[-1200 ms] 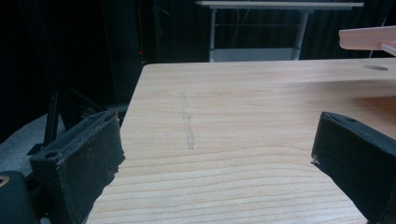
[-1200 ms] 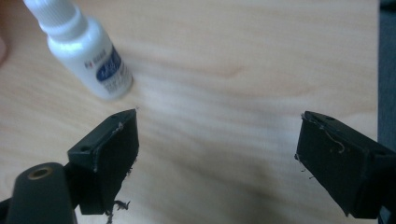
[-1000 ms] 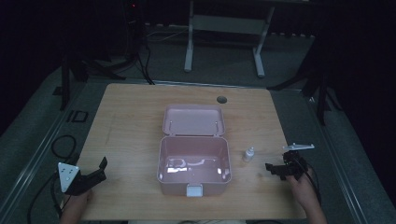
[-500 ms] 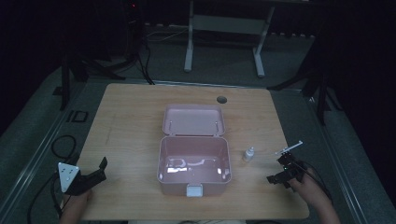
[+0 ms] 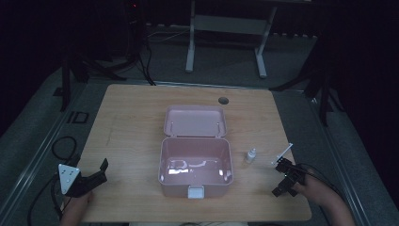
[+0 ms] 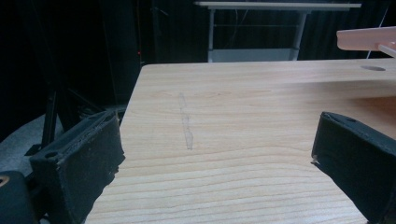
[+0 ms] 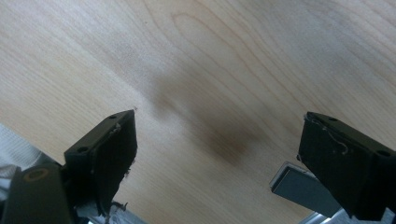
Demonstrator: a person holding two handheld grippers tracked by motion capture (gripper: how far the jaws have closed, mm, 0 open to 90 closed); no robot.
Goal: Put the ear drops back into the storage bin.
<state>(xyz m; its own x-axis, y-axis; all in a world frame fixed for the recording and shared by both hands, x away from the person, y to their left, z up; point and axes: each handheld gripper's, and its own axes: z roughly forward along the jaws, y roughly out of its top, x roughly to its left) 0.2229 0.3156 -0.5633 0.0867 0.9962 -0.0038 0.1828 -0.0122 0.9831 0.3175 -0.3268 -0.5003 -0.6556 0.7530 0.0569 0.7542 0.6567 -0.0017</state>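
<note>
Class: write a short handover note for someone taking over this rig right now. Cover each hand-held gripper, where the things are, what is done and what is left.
Left hand-held gripper: open, holding nothing, near the table's front left corner.
Right hand-held gripper: open, holding nothing, tilted down over bare wood at the front right.
Pink box: centre of table, lid open; contents unclear.
Small bottle: upright, right of the box, outside it.
Done: box opened.
Left: probably pick up the bottle and place it in the box.
</note>
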